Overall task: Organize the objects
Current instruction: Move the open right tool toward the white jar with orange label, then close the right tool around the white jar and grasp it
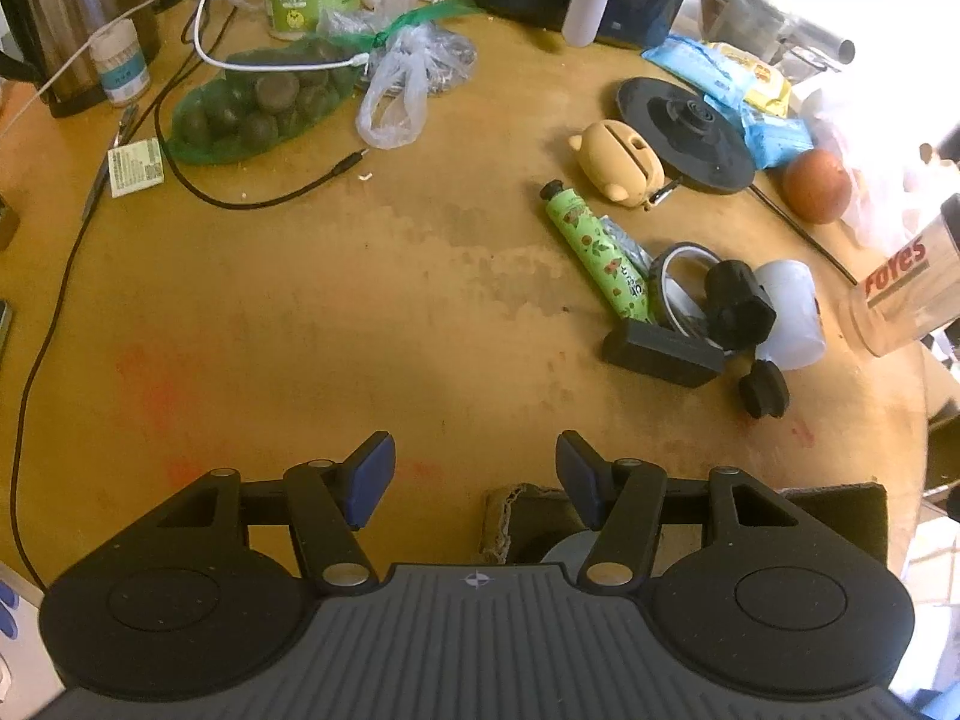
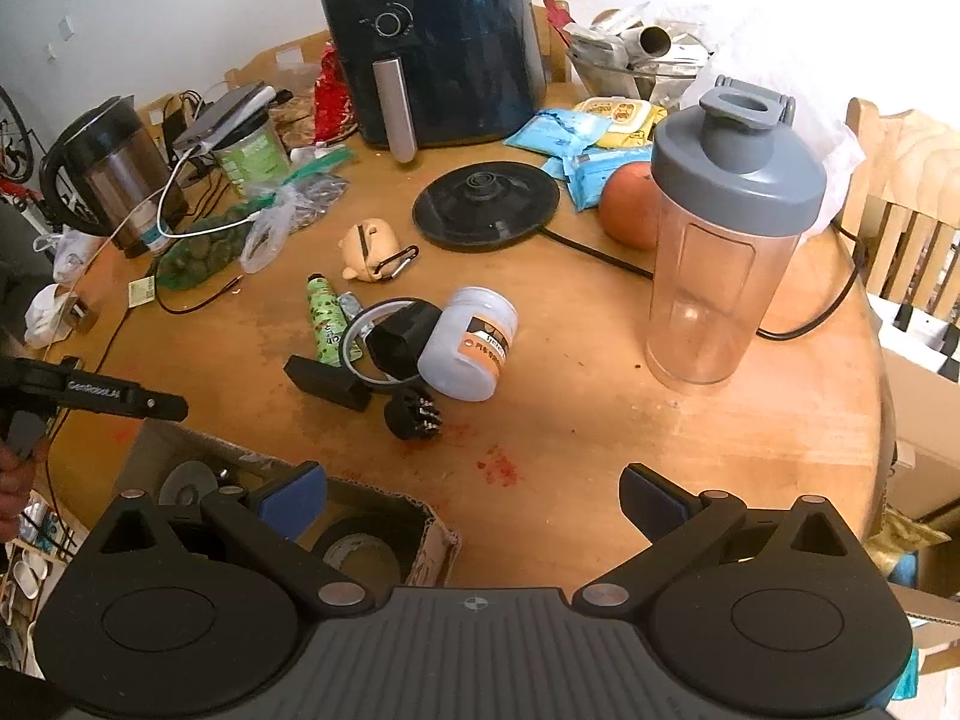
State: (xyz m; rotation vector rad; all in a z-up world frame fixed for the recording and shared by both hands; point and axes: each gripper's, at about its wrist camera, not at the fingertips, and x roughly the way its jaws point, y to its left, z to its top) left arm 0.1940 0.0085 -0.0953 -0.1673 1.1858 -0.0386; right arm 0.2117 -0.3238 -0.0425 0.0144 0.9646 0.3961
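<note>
A cluster of small objects lies on the round wooden table (image 1: 360, 312): a green tube (image 1: 594, 252), a tape ring (image 1: 678, 288), a black block (image 1: 660, 351), a black angular part (image 1: 738, 303), a white jar on its side (image 1: 789, 312) and a small black brush head (image 1: 763, 389). The same cluster shows in the right wrist view, with the jar (image 2: 471, 342) and brush head (image 2: 414, 414). My left gripper (image 1: 474, 471) is open and empty, near the table's front edge, left of the cluster. My right gripper (image 2: 474, 498) is open and empty, in front of the cluster.
A cardboard box (image 2: 384, 516) with tape rolls sits below the table's front edge. A shaker bottle (image 2: 720, 240), an orange fruit (image 2: 627, 213), a kettle base (image 2: 486, 207), an air fryer (image 2: 432, 36), a yellow pig-shaped case (image 2: 369, 249), a kettle (image 2: 114, 174) and cables (image 1: 180, 168) crowd the table.
</note>
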